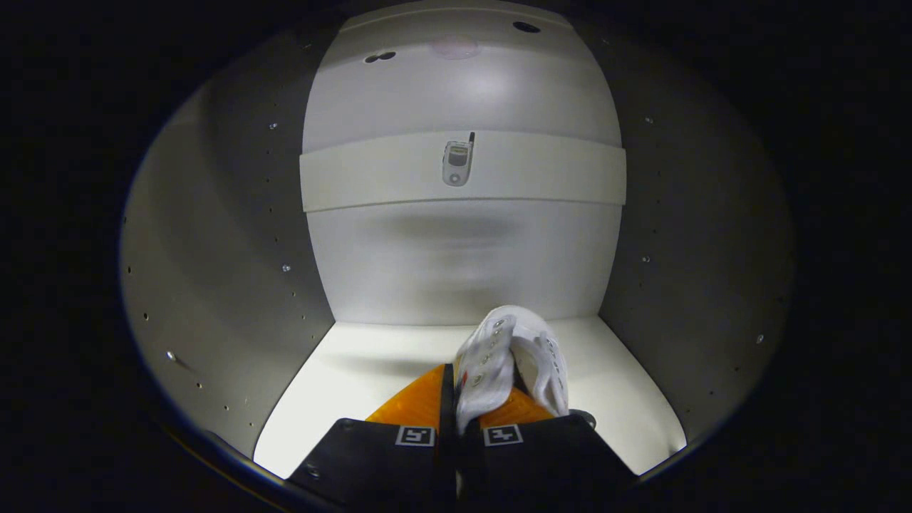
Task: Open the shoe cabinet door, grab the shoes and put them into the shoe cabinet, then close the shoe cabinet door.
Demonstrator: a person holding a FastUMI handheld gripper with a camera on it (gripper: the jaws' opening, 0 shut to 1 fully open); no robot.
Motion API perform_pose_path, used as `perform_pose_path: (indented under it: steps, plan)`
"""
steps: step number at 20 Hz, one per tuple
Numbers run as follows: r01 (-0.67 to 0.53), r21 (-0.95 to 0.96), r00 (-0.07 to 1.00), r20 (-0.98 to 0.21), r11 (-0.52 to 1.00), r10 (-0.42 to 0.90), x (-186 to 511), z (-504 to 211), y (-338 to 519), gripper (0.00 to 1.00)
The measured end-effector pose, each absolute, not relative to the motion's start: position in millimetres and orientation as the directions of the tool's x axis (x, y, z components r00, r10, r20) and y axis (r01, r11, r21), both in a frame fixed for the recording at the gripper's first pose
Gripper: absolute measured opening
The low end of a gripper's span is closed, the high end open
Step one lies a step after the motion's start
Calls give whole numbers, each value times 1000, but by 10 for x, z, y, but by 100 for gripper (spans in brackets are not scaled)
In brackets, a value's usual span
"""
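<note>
Tongs [462, 417] sit nearly together, their two fingers clamped on a white shoe [507, 360], both pressing on the fabric near its opening. Its upper is pinched into a fold between them, a row of eyelets showing on the left flap, and the rest of it rises just ahead of the fingers and leans a little right. Each finger carries a small square marker [415, 435] with a black-and-white pattern near its base; the pattern is not writing that can be read.

Shoe and fingers are inside the cabinet [214, 235], held over its pale floor [356, 370], which is lit from the near side and runs back to the far wall. Whether the shoe touches the floor cannot be told. Grey side walls stand left and right, dotted with small holes and a few screws. Against the far wall a white shelf [370, 171] spans the full width, its front edge facing near. On the middle of that edge sits a small silver flip-phone-shaped object [457, 162] with a short aerial; any lettering on it is too small to read. A soft shadow falls on the far wall below the shelf.
</note>
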State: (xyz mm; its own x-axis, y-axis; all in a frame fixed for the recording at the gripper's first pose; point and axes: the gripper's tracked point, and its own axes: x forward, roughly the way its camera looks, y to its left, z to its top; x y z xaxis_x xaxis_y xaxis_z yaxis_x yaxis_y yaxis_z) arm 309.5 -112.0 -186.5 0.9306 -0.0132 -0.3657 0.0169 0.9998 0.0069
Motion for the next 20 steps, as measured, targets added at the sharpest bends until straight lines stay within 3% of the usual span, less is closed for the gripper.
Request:
perform_pose_path:
  steps: [6, 8, 9, 10, 12, 15, 20]
  plan:
    - [-9, 9, 931, -364, 1000, 12, 2984, -1826, -1033, 13]
    - [-20, 2, 935, -355, 1000, 20, 2912, -1786, -991, 42]
    - [-21, 7, 935, -355, 1000, 22, 2896, -1797, -992, 49]
    - [-21, 15, 935, -353, 1000, 25, 2851, -1780, -977, 49]
    - [-24, 36, 940, -340, 999, 35, 2770, -1734, -920, 59]
    - [-29, 60, 948, -314, 998, 47, 2612, -1614, -893, 84]
    - [-2, 76, 962, -272, 997, 23, 2283, -1366, -918, 99]
